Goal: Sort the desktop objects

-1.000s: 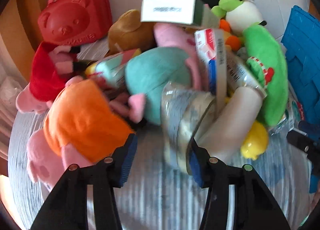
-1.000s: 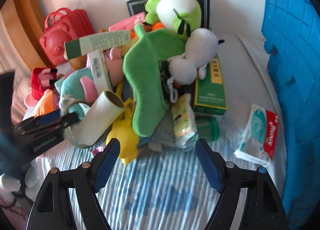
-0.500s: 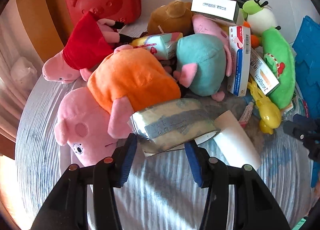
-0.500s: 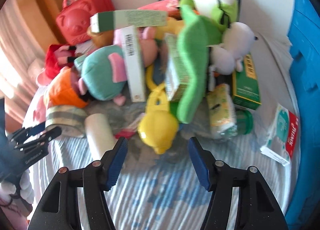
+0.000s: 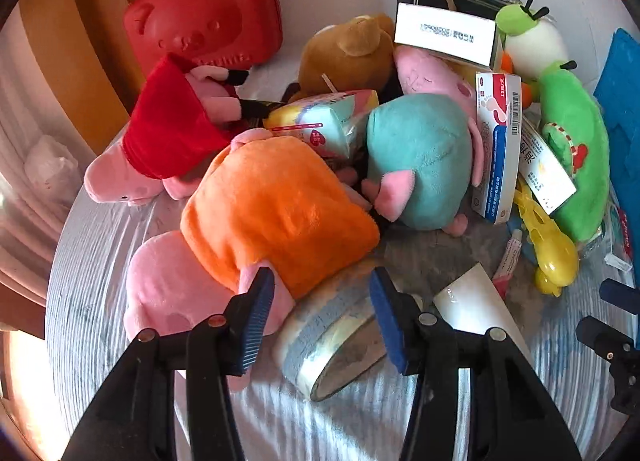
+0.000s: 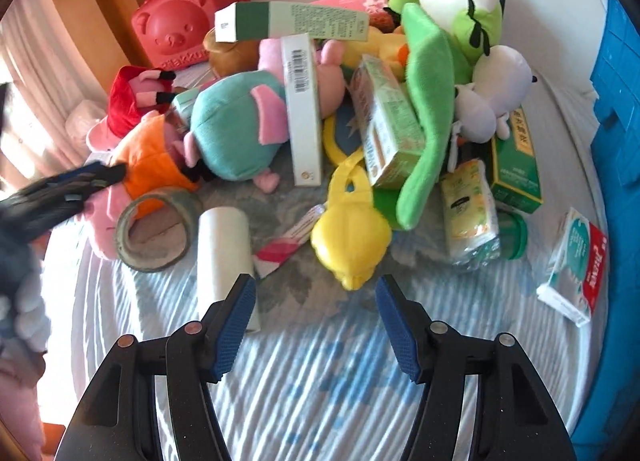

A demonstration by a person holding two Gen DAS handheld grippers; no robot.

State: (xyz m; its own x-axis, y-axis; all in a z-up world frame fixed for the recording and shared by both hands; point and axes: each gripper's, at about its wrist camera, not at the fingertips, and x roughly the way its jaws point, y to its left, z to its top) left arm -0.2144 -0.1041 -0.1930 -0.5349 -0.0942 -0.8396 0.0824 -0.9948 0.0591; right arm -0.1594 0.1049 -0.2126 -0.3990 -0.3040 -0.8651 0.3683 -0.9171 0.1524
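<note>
A pile of plush toys and small boxes lies on a striped cloth. My left gripper (image 5: 320, 285) is open above a grey tape roll (image 5: 332, 337), which rests tilted against the orange-dressed pink pig plush (image 5: 272, 213); neither pad presses on the roll. The right wrist view shows this gripper (image 6: 80, 185) just left of the tape roll (image 6: 154, 229). My right gripper (image 6: 315, 289) is partly open over bare cloth with nothing between its fingers. A yellow plastic toy (image 6: 352, 237) lies just beyond it, and a white paper roll (image 6: 224, 253) lies by its left finger.
A teal plush (image 5: 416, 161), a green plush (image 6: 428, 101), a red bear case (image 6: 180, 29) and several cartons crowd the pile. A tissue pack (image 6: 572, 265) and a green-capped bottle (image 6: 512, 237) lie to the right. A blue crate (image 6: 616, 141) walls the right side.
The left gripper drew back over the pile, and the tape roll now lies flat between its fingers. The right gripper's jaws narrowed and it shifted left, in front of the yellow toy.
</note>
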